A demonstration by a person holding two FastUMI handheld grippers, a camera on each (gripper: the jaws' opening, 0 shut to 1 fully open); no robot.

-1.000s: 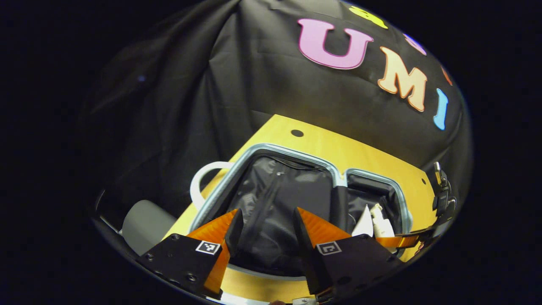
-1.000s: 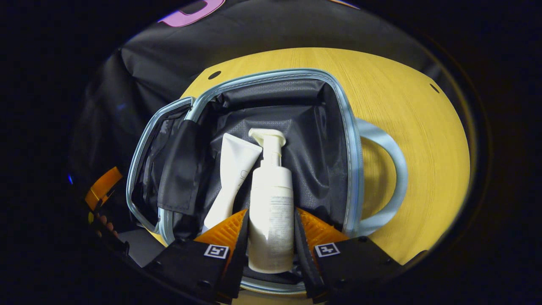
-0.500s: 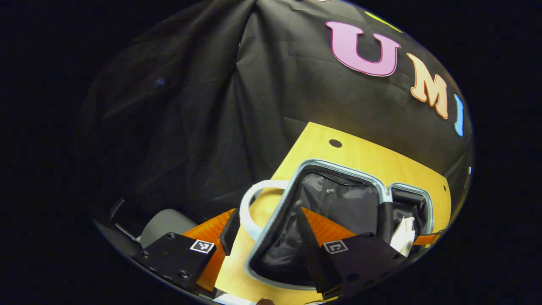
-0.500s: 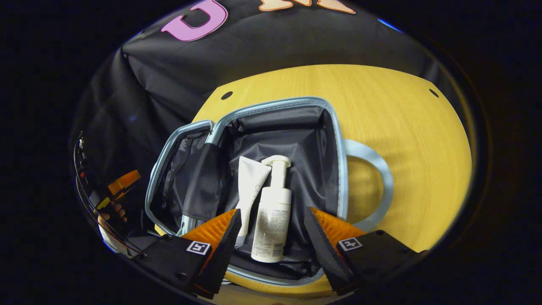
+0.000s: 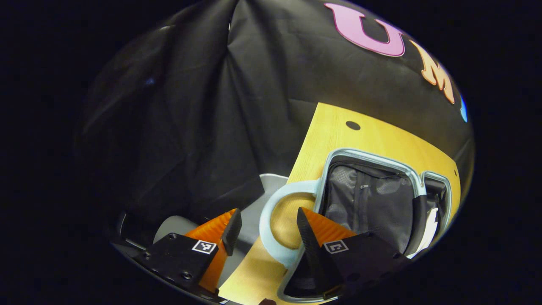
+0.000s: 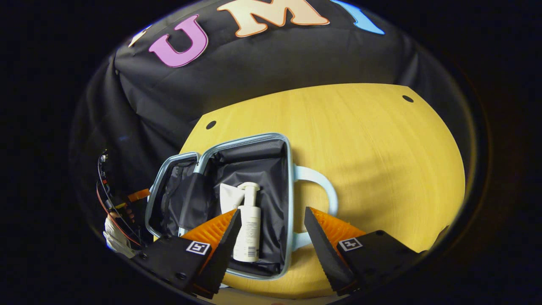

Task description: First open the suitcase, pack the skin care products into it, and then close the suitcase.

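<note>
Suitcase (image 6: 254, 169) lies open on the bench (image 6: 372, 148), pump bottle (image 6: 247, 228) and tube (image 6: 228, 197) inside its right half. Right claw (image 6: 269, 231) hovers above, fingers apart, empty. Left claw (image 5: 264, 231), also spread, sits by the handle (image 5: 271, 212).

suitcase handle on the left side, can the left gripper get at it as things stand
Probably yes. In the left gripper view the left gripper is open, and the pale blue handle loops on the table right between its fingers, with nothing lying across it. The open suitcase sits beside it.
</note>
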